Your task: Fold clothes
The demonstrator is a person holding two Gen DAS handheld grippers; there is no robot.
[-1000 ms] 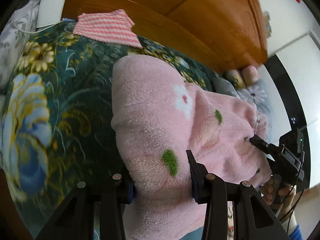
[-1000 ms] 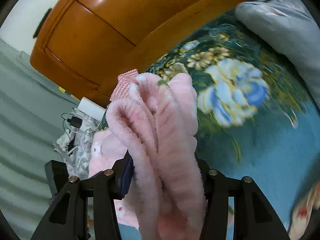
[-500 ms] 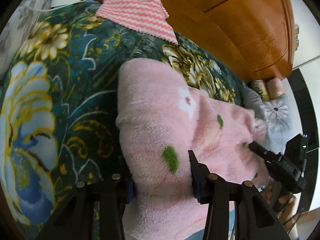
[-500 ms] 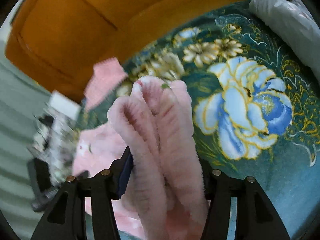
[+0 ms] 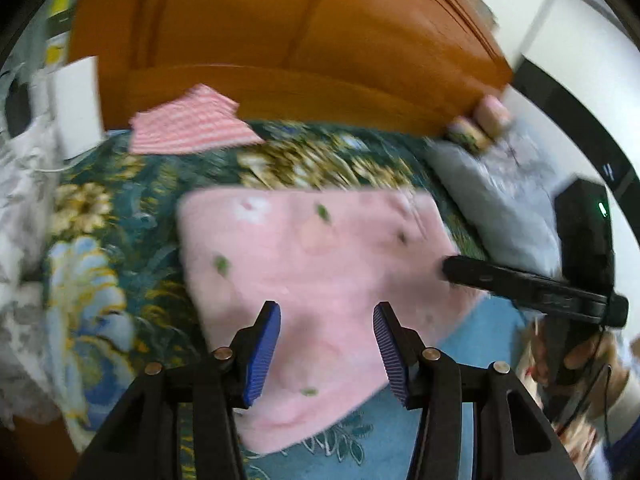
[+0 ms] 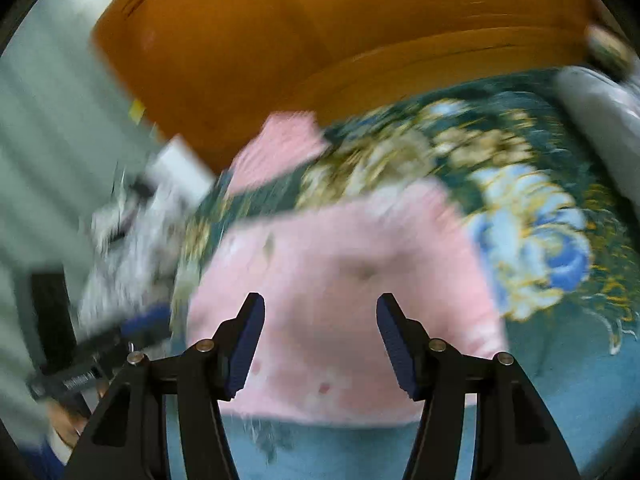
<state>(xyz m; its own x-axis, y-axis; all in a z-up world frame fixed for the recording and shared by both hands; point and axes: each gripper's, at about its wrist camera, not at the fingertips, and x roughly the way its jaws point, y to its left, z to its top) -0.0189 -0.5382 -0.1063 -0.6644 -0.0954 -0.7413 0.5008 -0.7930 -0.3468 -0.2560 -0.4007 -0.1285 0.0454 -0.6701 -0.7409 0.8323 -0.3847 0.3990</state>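
While the pink fleece garment [image 5: 316,264] lies folded flat on the floral bedspread [image 5: 104,280], left gripper [image 5: 326,350] and right gripper [image 6: 320,346] hover wide open, empty; whether another fold follows is unclear.

A glossy orange-brown wooden headboard [image 5: 280,32] is rising ahead of me, curving across the top of both of my views. Beneath me a bed is lying under a dark teal bedspread [image 5: 120,208] with gold and pale blue flowers, turning plain light blue [image 6: 580,392] nearer to me. A grey pillow [image 5: 492,200] is resting at its right edge. A white wall [image 5: 572,36] is standing beyond, brightly lit.
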